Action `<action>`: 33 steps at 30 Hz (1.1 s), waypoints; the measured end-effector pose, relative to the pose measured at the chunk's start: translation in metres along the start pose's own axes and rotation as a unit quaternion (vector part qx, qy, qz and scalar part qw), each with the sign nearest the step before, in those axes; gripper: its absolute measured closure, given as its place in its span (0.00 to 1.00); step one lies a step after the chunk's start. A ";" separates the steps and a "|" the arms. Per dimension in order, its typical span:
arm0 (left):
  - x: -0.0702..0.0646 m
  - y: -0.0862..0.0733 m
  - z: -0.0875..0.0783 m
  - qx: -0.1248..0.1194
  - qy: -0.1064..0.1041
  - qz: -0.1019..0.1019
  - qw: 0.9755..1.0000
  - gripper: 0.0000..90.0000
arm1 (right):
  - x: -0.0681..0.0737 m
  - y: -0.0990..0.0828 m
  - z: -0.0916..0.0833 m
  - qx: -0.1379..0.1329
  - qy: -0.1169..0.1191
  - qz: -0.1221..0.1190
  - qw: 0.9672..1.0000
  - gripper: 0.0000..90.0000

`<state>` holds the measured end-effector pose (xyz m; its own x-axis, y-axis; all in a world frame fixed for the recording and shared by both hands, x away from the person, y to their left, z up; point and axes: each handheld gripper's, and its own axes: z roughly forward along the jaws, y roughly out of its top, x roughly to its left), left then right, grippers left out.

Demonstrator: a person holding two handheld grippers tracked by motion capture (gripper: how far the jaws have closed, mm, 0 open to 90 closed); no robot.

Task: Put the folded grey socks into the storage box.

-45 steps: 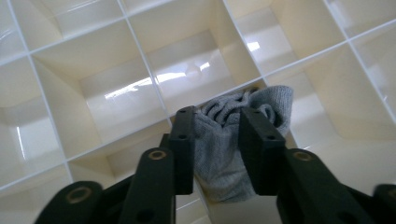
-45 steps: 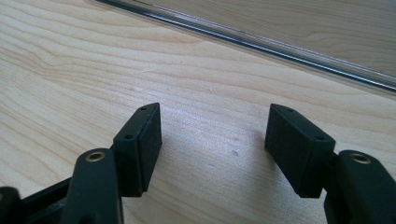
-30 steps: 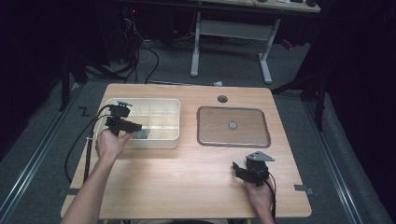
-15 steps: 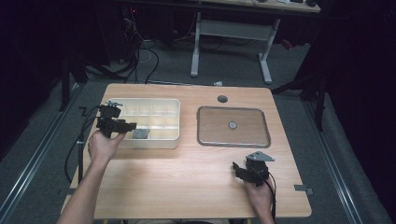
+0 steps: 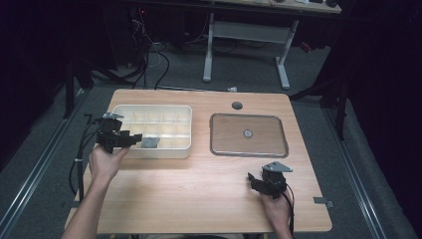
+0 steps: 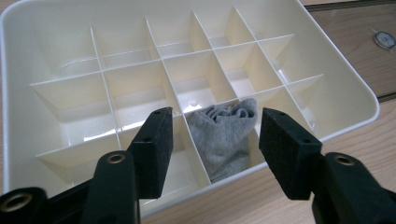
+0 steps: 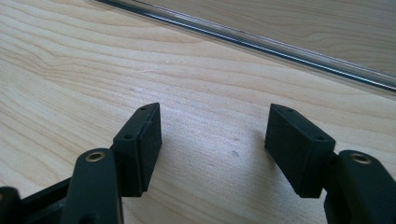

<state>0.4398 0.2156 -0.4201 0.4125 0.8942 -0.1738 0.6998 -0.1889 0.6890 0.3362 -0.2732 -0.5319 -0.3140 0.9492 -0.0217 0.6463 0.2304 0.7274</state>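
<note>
**K:** Grey sock [image 6: 224, 137] is sitting crumpled in the cream divider box [image 5: 185, 113], in a compartment of the row nearest the person, second cell from the box's left end, going by the left gripper view. High view is showing the box on the left half of the wooden table [image 5: 199, 194].

**M:** Left gripper [image 5: 128, 140]?

**K:** Hovering at the box's near left corner, pointing across it. Jaws have just been opening and are standing spread now. Sock is lying beyond and below the pads, not touched by either; nothing is being pinched.

**M:** Moving right, what's next?

**K:** Metal-rimmed tray [image 5: 213, 149] is lying flat just right of the box, with a small round disc [image 5: 247, 133] at its centre. A grommet hole [image 5: 237, 105] is showing in the tabletop behind it.

**M:** Right gripper [image 5: 255, 180]?

**K:** Resting low over bare wood near the front right, well apart from the sock. Jaws are gaping wide, holding nothing. Tray rim is running across the top of its own view.
</note>
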 end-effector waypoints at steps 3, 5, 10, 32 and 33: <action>-0.002 -0.003 -0.005 -0.004 -0.001 0.006 1.000 0.52 | 0.000 0.000 0.000 0.000 0.000 0.000 1.000 0.41; -0.003 -0.005 -0.007 -0.005 -0.002 0.004 1.000 0.52 | 0.000 0.000 0.000 0.000 0.000 0.000 1.000 0.41; -0.003 -0.010 -0.015 -0.017 -0.009 0.000 1.000 0.51 | 0.000 0.000 0.000 0.000 0.000 0.000 1.000 0.41; -0.014 -0.030 -0.040 -0.049 -0.024 -0.004 0.998 0.50 | 0.000 0.000 0.000 0.000 0.000 0.000 1.000 0.41; -0.014 -0.030 -0.040 -0.049 -0.024 -0.004 0.998 0.50 | 0.000 0.000 0.000 0.000 0.000 0.000 1.000 0.41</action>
<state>0.3897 0.2248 -0.4104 0.4367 0.8742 -0.2122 0.6433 -0.1386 0.7529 0.3362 -0.2731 -0.5319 -0.3127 0.9496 -0.0216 0.6466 0.2295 0.7275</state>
